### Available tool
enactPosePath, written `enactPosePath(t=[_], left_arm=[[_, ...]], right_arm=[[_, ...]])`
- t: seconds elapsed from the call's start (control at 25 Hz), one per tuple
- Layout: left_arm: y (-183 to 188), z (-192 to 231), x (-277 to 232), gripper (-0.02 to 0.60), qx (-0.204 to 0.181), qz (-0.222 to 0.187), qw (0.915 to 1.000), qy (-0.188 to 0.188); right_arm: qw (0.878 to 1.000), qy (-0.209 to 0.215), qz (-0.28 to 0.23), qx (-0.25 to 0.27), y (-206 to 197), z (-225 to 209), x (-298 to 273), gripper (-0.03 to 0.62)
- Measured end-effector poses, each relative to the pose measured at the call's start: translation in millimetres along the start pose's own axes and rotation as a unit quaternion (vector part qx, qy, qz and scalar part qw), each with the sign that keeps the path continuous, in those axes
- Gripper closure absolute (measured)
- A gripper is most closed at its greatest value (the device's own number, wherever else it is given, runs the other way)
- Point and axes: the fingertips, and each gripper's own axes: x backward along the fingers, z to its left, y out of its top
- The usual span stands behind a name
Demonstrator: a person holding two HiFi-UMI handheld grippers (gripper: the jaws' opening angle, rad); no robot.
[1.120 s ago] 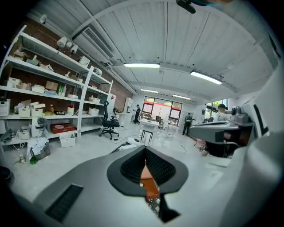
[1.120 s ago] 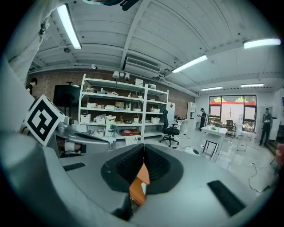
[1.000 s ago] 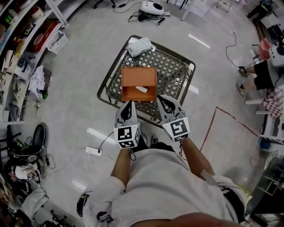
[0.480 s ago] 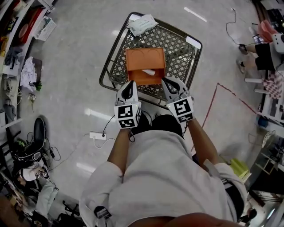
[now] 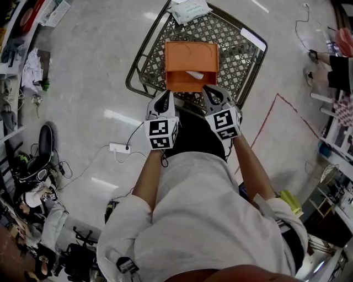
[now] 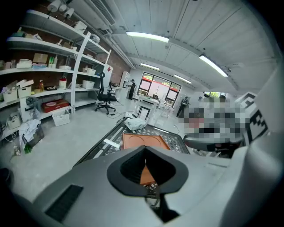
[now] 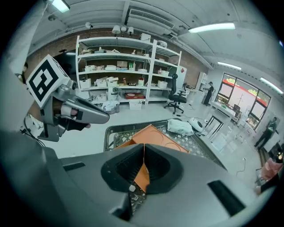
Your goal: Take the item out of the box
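An orange box point(image 5: 190, 58) lies on a metal lattice table point(image 5: 144, 59), its open side facing me. A white item point(image 5: 194, 75) shows inside that opening. My left gripper point(image 5: 162, 99) hovers just short of the box's near left corner, shut and empty. My right gripper point(image 5: 212, 94) sits at the near right corner, also shut with nothing in it. In the left gripper view the box point(image 6: 143, 141) lies ahead past the closed left gripper point(image 6: 145, 156). In the right gripper view the box point(image 7: 153, 135) appears beyond the closed right gripper point(image 7: 143, 154).
A white packet point(image 5: 189, 10) rests at the table's far end. A power strip point(image 5: 119, 147) and cable lie on the floor to the left. Shelves and clutter line the left side, red tape point(image 5: 265, 124) marks the floor at right, and a seated person point(image 5: 339, 71) is at the right edge.
The table and box have slid upward in the head view. Both grippers have kept just short of the box's near side and stayed shut.
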Motion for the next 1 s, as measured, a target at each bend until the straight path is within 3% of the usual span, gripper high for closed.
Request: enactPosePath(t=[0.4,1.0], left_arm=[[-27.5,20.6,-20.8,0.572,0.015,0.046,0.9976,0.049],[-53.6,28.7,-49.8,0.572,0.042,0.089,0.993,0.066]], right_arm=[[0.997,0.051,0.062,0.014,-36.1,3.2,-59.1,0.589],[0.986,0.041,0.145,0.071,-93.6,-14.8,-108.6,0.588]])
